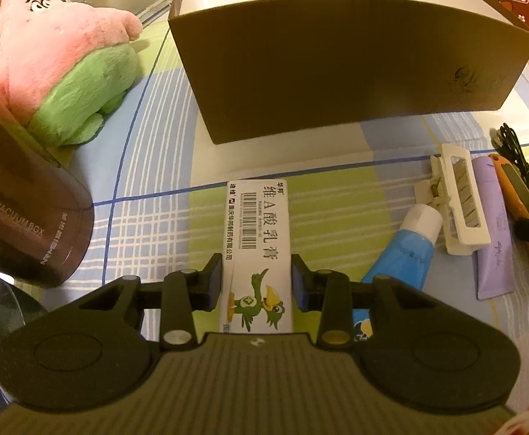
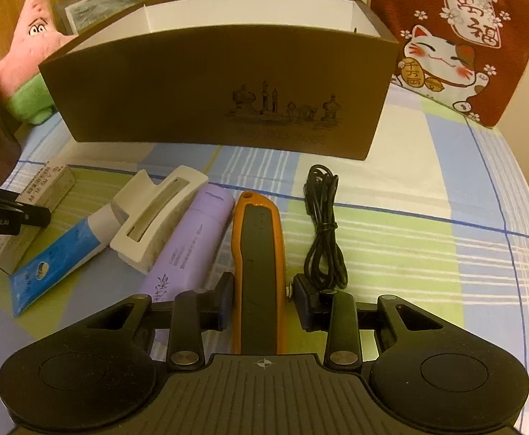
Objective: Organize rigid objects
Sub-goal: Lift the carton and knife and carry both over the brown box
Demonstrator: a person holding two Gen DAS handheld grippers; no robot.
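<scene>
A white ointment carton (image 1: 257, 224) with a green bird print lies on the checked cloth, and my left gripper (image 1: 257, 282) is shut on its near end, one pad on each long side. An orange and black utility knife (image 2: 259, 253) lies lengthwise between the pads of my right gripper (image 2: 264, 301), which is shut on it: the left pad is on its side and the right pad meets a small knob on its edge. Behind both stands an open brown box (image 2: 192, 101) with a white inside. In the right wrist view the carton (image 2: 36, 195) sits at the far left.
Between carton and knife lie a blue tube (image 2: 58, 253), a white hair clip (image 2: 155, 214) and a purple tube (image 2: 192, 246). A coiled black cable (image 2: 322, 232) lies right of the knife. A pink plush (image 1: 65, 72) and a dark jar (image 1: 29, 217) stand left, a red cat cushion (image 2: 453, 43) back right.
</scene>
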